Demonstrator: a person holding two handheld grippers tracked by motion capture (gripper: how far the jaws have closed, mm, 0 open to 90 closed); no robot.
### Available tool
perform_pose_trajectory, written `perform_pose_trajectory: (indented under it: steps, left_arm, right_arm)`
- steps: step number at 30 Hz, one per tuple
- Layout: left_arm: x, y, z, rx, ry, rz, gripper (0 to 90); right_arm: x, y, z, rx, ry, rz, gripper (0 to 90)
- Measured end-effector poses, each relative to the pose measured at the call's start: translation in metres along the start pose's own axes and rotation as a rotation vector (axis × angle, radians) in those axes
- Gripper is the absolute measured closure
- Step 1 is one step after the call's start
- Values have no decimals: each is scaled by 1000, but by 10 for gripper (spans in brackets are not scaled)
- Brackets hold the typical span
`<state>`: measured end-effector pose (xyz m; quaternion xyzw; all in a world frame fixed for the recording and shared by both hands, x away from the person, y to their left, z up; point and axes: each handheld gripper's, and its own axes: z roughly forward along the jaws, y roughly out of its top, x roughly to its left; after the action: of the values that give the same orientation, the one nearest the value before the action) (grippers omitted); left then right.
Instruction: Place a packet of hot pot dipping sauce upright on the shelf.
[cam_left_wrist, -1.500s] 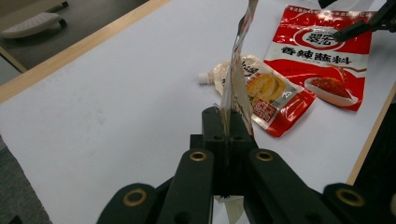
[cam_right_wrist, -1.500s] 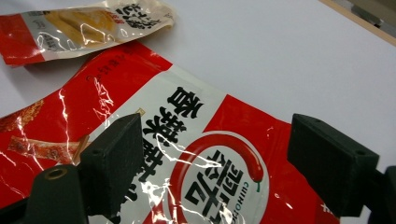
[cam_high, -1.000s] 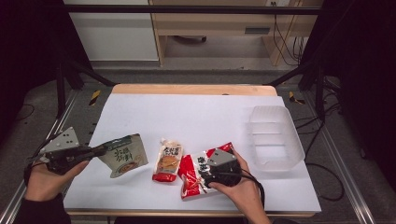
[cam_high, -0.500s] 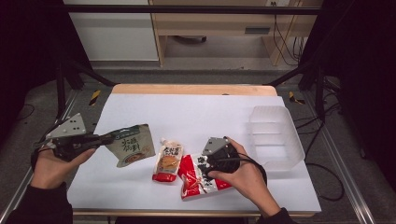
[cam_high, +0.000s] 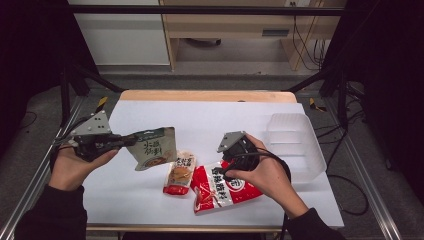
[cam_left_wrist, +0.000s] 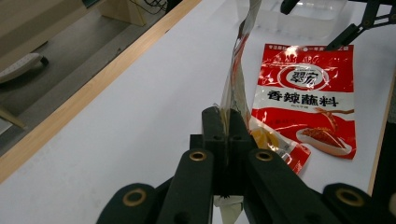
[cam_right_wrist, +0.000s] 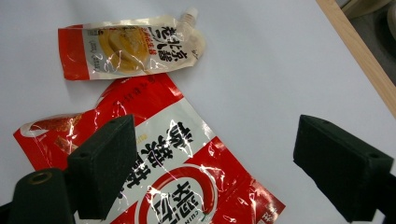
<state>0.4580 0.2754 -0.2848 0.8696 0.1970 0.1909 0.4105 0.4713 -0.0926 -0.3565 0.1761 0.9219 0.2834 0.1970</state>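
While lifted rightward, green pouch (cam_high: 152, 148) higher.

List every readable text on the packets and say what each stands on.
"香辣蘸料": large characters on the red sauce packet.
"翠宏": in its round emblem.
"老北京": on the small spouted pouch; its last character and small print are too blurred.
Green packet in the left gripper: characters too blurred.

Green pouch (cam_high: 152, 148) in left gripper (cam_high: 122, 141)
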Motion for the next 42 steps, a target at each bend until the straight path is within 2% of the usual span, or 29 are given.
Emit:
perform_pose_trajectory:
  steps: [4, 13, 23, 26, 30, 35, 42]
  left_arm:
    - [-3, 14, 6, 6, -14, 29, 900]
    - [-3, 30, 23, 6, -44, 62, 900]
    - [-4, 45, 43, 27, -80, 103, 900]
    - [-6, 49, 49, 22, -89, 123, 900]
    - [-8, 53, 56, 13, -101, 120, 900]
    - [-13, 60, 60, 22, -108, 145, 900]
    - [-21, 64, 67, 27, -125, 168, 900]
  right_arm:
    - [-3, 7, -4, 2, -11, -26, 136]
    - [-10, 23, -19, 31, -20, -36, 143]
    - [-27, 33, -28, 60, 9, -42, 146]
    - [-30, 37, -31, 58, 45, -66, 264]
    - [-32, 40, -33, 63, 71, -82, 279]
    - [-32, 48, -38, 81, 73, -117, 279]
    - [-30, 55, -42, 102, 96, -150, 374]
